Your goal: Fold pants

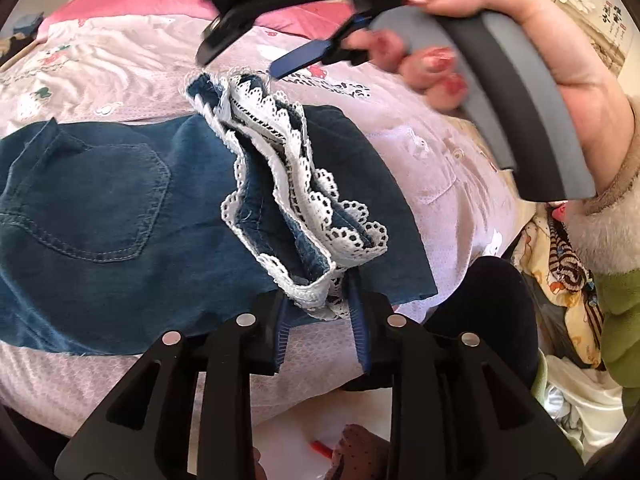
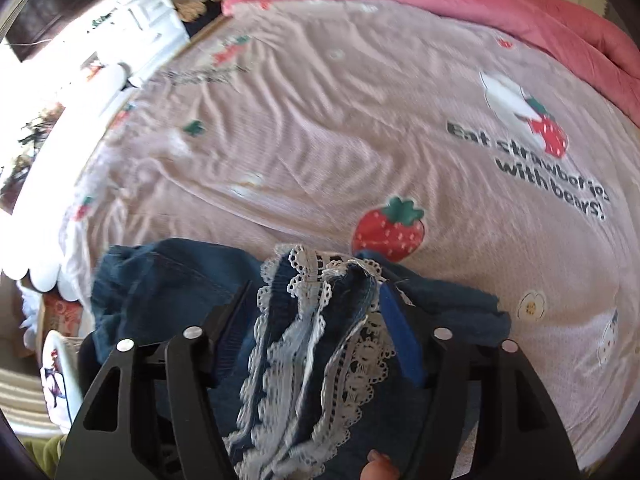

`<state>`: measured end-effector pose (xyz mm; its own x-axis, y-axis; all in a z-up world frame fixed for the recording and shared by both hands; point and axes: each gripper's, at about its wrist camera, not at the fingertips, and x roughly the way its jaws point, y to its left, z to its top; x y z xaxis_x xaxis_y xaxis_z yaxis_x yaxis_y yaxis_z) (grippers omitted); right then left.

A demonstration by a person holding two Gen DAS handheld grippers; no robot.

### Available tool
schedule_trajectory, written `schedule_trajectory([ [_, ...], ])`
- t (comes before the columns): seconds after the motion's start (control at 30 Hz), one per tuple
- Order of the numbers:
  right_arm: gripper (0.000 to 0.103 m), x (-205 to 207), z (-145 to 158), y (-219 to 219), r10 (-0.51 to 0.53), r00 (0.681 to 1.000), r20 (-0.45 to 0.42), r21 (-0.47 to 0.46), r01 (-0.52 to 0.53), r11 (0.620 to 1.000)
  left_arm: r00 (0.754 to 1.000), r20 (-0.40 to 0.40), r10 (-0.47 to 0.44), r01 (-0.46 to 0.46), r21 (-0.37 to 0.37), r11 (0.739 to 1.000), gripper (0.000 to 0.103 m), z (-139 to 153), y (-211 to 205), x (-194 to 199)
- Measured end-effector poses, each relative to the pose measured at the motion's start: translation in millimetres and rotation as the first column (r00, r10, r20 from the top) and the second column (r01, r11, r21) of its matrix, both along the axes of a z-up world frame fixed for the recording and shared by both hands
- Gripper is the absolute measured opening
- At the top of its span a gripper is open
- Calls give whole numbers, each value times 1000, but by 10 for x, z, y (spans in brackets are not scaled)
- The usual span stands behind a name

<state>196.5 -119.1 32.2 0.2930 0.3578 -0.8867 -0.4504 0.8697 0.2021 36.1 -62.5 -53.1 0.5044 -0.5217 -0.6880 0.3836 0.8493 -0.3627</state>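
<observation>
Left gripper (image 1: 320, 300) parted around lace hem (image 1: 320, 200) of pants (image 1: 100, 208); right gripper (image 1: 304, 54) seemingly released.

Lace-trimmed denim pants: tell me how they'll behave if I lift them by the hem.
The denim pants will probably drape and sag; the cloth already lies in soft folds on the strawberry bedsheet. The lace hems look bunched and loose, so they'd likely slip apart unless pinched together. They seem light and unlikely to roll or break.
</observation>
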Motion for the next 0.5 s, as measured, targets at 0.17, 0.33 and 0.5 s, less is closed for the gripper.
schedule_trajectory([
  [0.17,69,-123,100,-225,16,999,33,11,-16,1000,1000,2,20,-20,12,1000,37,33,156,-41],
  [0.33,69,-58,-23,-368,-8,1000,22,-16,9,1000,997,39,70,-71,45,996,47,174,377,-182],
  [0.5,67,107,-117,-297,-3,1000,15,4,3,1000,990,108,95,-103,66,993,54,426,480,-223],
])
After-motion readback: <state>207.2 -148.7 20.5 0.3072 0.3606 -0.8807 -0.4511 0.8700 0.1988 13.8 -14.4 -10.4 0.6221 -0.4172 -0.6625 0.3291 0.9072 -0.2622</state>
